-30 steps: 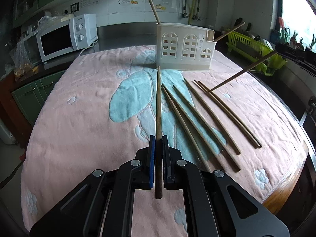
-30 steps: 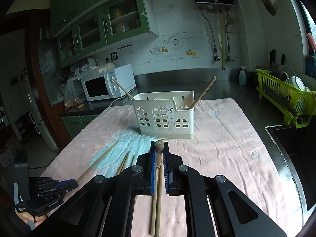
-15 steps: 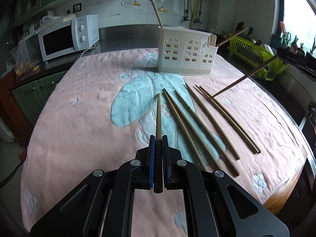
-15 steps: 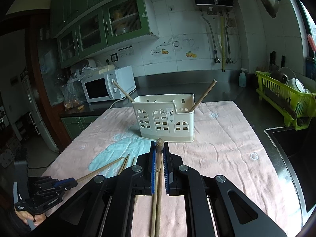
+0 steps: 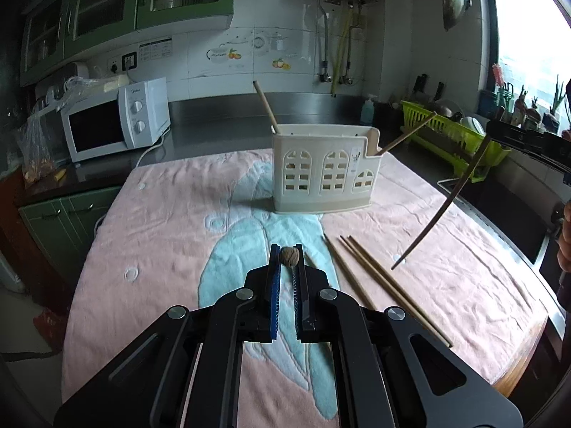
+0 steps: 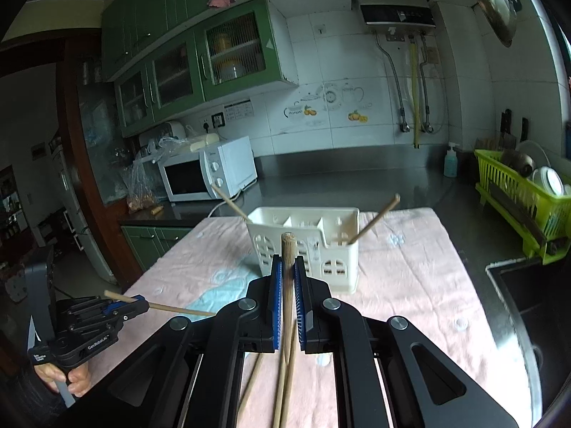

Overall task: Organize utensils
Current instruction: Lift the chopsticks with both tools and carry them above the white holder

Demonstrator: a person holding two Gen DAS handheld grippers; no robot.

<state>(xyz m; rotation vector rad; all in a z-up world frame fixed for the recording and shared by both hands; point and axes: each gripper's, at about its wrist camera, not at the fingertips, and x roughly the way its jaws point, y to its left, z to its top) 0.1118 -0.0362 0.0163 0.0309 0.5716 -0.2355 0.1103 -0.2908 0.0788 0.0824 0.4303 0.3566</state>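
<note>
Left claw point(image 5: 287, 271) clenched on a chopstick point(image 5: 289, 256) – seen end-on, its length hidden. Right claw point(image 6: 287, 278) clenched on another chopstick point(image 6: 287, 249), lower part cut off by the claw body. Loose chopsticks point(image 5: 378, 281) lie on the pink towel point(image 5: 160, 235) covering the table. Beyond them, the cream holder point(image 5: 326, 174) stands upright with two sticks leaning out; its compartments are hard to make out.

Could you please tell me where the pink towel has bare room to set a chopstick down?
The pink towel is bare left of the cream utensil holder, toward the microwave, and right of the holder near the sink. It is crowded in front, where loose chopsticks lie.
</note>
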